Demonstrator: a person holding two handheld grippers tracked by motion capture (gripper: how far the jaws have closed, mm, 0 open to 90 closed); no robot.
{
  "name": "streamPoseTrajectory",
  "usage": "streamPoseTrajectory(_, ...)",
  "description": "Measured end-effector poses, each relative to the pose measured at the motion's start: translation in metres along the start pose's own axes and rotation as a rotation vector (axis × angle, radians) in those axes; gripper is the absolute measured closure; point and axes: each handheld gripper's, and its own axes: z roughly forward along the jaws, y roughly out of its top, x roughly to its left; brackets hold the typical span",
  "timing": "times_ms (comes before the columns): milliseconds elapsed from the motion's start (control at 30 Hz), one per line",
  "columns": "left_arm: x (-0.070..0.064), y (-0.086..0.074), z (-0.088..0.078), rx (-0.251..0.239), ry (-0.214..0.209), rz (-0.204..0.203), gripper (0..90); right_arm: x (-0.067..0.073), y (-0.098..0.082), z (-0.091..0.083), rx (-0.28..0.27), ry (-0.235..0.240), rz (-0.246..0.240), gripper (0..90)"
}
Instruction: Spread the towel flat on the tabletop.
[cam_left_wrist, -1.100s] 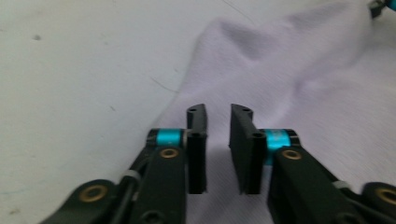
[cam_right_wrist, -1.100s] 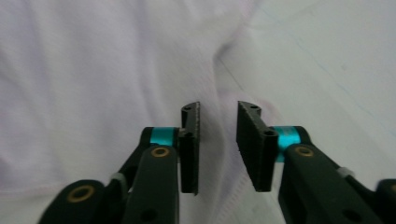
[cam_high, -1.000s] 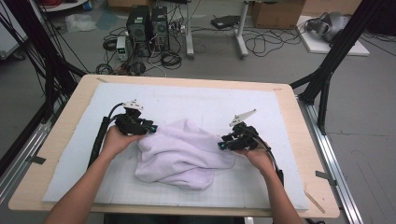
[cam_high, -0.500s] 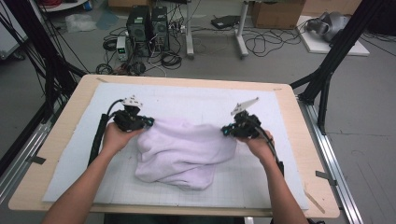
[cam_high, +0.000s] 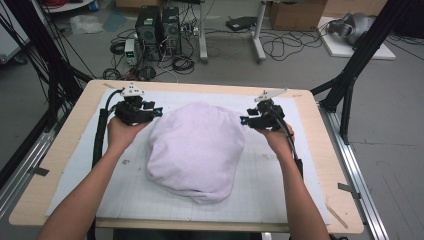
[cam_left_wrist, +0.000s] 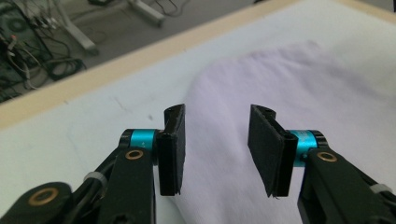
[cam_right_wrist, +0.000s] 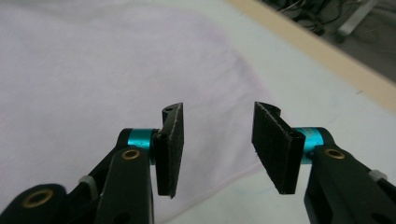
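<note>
Towel (cam_high: 196, 150), a pale lilac one, is lying spread in a soft rounded heap on the middle of the surface (cam_high: 70, 150), on the white gridded mat (cam_high: 280, 185) that is covering most of the wooden top. Its long axis is running from the far edge of the mat toward the person, with the broad, rounded end pointing away and the narrower end pointing back at the near edge. It is lying flat, with low folds along its near edge.

Both forearms are coming in from the near side, one on each flank of the cloth. The left claw (cam_high: 156, 112) is hanging just beside the towel's far left corner, and its jaws have just been opening; in the left gripper view the left claw (cam_left_wrist: 215, 149) is standing released, its black pads apart with only the cloth lying below and beyond the gap, not pinched.

The right claw (cam_high: 243, 120) is sitting just beside the far right corner, jaws likewise having just been opening. In the right gripper view the right claw (cam_right_wrist: 217, 148) is released too, pads apart, with the towel's hemmed edge (cam_right_wrist: 243, 70) running underneath and nothing gripped.
</note>
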Motion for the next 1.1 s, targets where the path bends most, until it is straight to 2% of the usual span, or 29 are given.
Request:
streamPoseTrajectory(100, -0.008, -0.019, 0.000, 0.041, -0.050, 0.023, 54.1, 0.015, -0.016, 0.004, 0.028, 0.049, -0.015, 50.3)
streamPoseTrajectory(167, -0.013, -0.030, -0.004, 0.057, -0.091, 0.029, 51.9, 0.027, -0.026, 0.002, 0.012, 0.084, -0.020, 49.9)
streamPoseTrajectory(333, -0.022, -0.051, -0.019, 0.070, -0.153, 0.033, 46.7, 0.061, -0.045, -0.003, -0.002, 0.180, -0.040, 46.0)
streamPoseTrajectory(367, -0.024, -0.055, -0.024, 0.072, -0.161, 0.033, 44.6, 0.069, -0.048, -0.004, 0.004, 0.194, -0.049, 44.2)
streamPoseTrajectory(400, -0.026, -0.059, -0.029, 0.067, -0.186, 0.042, 43.8, 0.074, -0.049, -0.004, 0.032, 0.226, -0.049, 42.0)
streamPoseTrajectory(433, -0.028, -0.061, -0.032, 0.063, -0.192, 0.043, 43.9, 0.082, -0.050, -0.004, 0.066, 0.256, -0.053, 41.3)
streamPoseTrajectory(467, -0.030, -0.064, -0.035, 0.065, -0.202, 0.048, 43.5, 0.087, -0.050, -0.005, 0.073, 0.270, -0.063, 41.4)
streamPoseTrajectory(533, -0.033, -0.070, -0.036, 0.070, -0.221, 0.055, 42.1, 0.101, -0.055, -0.006, 0.035, 0.267, -0.107, 42.6)
streamPoseTrajectory(633, -0.037, -0.079, -0.026, 0.102, -0.236, 0.049, 42.8, 0.113, -0.064, 0.005, 0.069, 0.306, -0.103, 43.2)
streamPoseTrajectory(667, -0.039, -0.082, -0.021, 0.122, -0.249, 0.057, 45.3, 0.115, -0.067, 0.008, 0.082, 0.308, -0.108, 44.2)
streamPoseTrajectory(767, -0.047, -0.087, -0.008, 0.167, -0.267, 0.098, 61.0, 0.122, -0.074, 0.020, 0.133, 0.321, -0.119, 51.9)
streamPoseTrajectory(800, -0.049, -0.087, -0.006, 0.165, -0.271, 0.107, 68.7, 0.125, -0.076, 0.023, 0.139, 0.316, -0.130, 54.2)
streamPoseTrajectory(833, -0.051, -0.088, -0.005, 0.162, -0.268, 0.116, 73.2, 0.125, -0.076, 0.023, 0.123, 0.309, -0.136, 59.4)
streamPoseTrajectory(900, -0.052, -0.088, -0.003, 0.165, -0.272, 0.108, 80.0, 0.127, -0.076, 0.024, 0.121, 0.296, -0.149, 67.4)
streamPoseTrajectory(933, -0.051, -0.088, -0.004, 0.165, -0.273, 0.101, 81.7, 0.127, -0.076, 0.023, 0.124, 0.283, -0.161, 75.6)
streamPoseTrajectory(967, -0.050, -0.087, -0.005, 0.164, -0.270, 0.091, 82.9, 0.125, -0.075, 0.023, 0.126, 0.298, -0.159, 85.2)
streamPoseTrajectory(1033, -0.049, -0.083, -0.011, 0.147, -0.265, 0.075, 83.8, 0.122, -0.075, 0.023, 0.135, 0.324, -0.137, 87.0)
streamPoseTrajectory(1100, -0.047, -0.077, -0.019, 0.114, -0.258, 0.052, 83.9, 0.118, -0.072, 0.018, 0.137, 0.296, -0.158, 87.4)
